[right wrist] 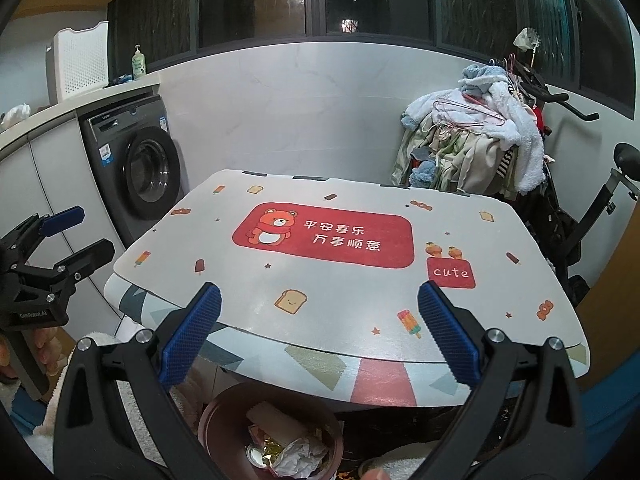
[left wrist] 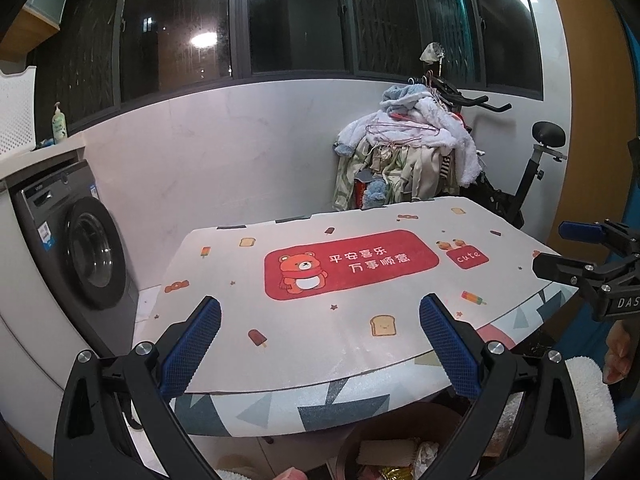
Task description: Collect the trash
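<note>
A small table (left wrist: 248,308) (right wrist: 360,292) covered by a mat with a red bear panel fills both views; no loose trash lies on it. Below its near edge stands a brown bin (right wrist: 224,420) (left wrist: 352,446) holding crumpled paper, gold foil and wrappers (right wrist: 296,456). My left gripper (left wrist: 320,344) is open above the near table edge, nothing between its blue pads. My right gripper (right wrist: 320,332) is open too, over the front edge and above the bin. Each gripper shows in the other's view, the right gripper (left wrist: 560,248) and the left gripper (right wrist: 84,232), both open.
A grey washing machine (right wrist: 136,176) (left wrist: 72,248) stands under a counter at the left. A heap of clothes (right wrist: 476,140) (left wrist: 408,144) hangs on an exercise bike (left wrist: 532,172) behind the table at the right. A white fluffy rug (left wrist: 592,396) lies beside the bin.
</note>
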A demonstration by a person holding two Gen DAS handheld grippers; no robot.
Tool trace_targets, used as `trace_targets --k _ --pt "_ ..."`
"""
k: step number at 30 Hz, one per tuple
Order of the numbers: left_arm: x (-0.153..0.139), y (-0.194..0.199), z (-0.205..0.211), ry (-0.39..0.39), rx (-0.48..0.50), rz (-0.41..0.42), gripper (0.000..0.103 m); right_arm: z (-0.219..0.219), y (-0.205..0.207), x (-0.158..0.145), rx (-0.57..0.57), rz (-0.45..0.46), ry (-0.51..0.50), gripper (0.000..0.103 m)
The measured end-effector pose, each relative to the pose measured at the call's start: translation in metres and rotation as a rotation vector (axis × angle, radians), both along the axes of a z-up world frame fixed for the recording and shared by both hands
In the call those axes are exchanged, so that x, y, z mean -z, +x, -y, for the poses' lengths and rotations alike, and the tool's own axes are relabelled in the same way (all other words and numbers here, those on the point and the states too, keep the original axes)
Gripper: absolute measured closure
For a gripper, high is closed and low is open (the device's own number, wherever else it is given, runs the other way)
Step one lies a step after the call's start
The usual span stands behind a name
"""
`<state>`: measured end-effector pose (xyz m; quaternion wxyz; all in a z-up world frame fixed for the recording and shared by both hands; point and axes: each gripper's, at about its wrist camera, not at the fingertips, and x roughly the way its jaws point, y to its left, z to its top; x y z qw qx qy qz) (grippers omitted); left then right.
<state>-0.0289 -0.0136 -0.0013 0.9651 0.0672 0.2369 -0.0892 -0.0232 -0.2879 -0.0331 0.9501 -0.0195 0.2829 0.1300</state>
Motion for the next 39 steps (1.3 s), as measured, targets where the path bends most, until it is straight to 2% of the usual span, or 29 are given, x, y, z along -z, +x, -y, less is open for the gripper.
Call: trace_targets --k 39 --pt "0.0063 0.002 0.0005 0.021 -0.003 -0.003 0.006 -0.001 0.0004 0.0082 0.018 -0.012 -0.01 0.006"
